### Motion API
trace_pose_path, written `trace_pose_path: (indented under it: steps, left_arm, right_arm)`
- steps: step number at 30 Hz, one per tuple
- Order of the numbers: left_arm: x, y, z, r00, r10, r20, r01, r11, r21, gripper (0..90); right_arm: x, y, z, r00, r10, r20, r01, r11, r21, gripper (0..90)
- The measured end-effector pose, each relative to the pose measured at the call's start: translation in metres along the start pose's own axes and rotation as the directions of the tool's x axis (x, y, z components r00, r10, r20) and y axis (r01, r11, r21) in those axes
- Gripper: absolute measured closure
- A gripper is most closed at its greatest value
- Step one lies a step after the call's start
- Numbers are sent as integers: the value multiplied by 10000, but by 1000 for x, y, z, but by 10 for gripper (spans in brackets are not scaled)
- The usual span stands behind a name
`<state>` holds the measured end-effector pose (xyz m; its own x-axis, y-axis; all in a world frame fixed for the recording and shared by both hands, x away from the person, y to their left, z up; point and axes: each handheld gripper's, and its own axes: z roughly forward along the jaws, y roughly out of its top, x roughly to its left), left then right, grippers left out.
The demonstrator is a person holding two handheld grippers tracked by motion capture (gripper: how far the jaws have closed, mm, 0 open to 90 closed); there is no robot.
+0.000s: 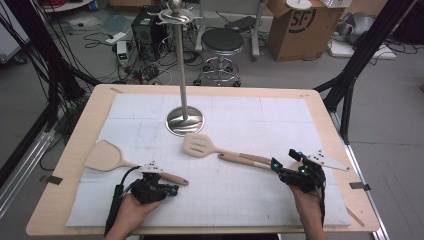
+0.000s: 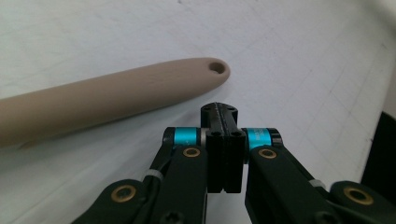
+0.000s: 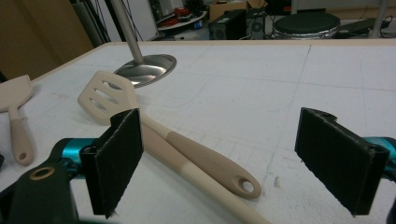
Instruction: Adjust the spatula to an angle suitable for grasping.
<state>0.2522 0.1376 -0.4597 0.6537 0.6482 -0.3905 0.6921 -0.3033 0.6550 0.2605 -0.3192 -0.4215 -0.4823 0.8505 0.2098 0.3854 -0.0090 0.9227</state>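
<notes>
A solid beige spatula point(image 1: 106, 156) lies at the mat's left, its handle point(image 2: 116, 95) ending in a hanging hole just beyond my left gripper point(image 2: 220, 112). That gripper point(image 1: 172, 189) is shut, its jaws pressed together on nothing, beside the handle's end. A slotted spatula point(image 1: 199, 145) lies in the middle, and its tan handle point(image 3: 215, 165) runs toward my right gripper point(image 3: 229, 158). A second cream handle point(image 3: 163, 149) lies alongside it. The right gripper point(image 1: 284, 159) stands open, its pads point(image 3: 114, 156) either side of the handle ends, apart from them.
A tall metal stand with hooks at its top rises from a round steel base point(image 1: 184, 121) behind the slotted spatula. The white mat point(image 1: 280, 120) covers most of the wooden table point(image 1: 80, 135). A stool, boxes and cables stand on the floor beyond.
</notes>
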Motion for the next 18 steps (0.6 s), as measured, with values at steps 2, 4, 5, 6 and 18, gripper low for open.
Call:
trace_pose_path:
  steps: [2,4,5,6,18]
  left_arm:
    - [0,4,4,10000,-87,8,87,10000,-8,899]
    - [1,8,9,9998,-186,94,186,9998,41,899]
    - [0,10,11,9999,-138,68,138,9999,69,899]
    - [-1,12,13,10000,-52,6,52,9999,92,899]
    - [12,34,35,9961,-855,-222,839,9942,-677,900]
  right_arm:
    - [0,0,-1,10000,14,-4,-14,10000,-34,144]
    - [-1,0,-1,10000,57,4,-57,10000,-50,144]
    - [-2,0,-1,10000,39,11,-39,10000,-69,144]
    - [-2,0,-1,10000,39,11,-39,10000,-69,144]
    - [-3,1,-2,9999,105,37,-105,9999,-99,144]
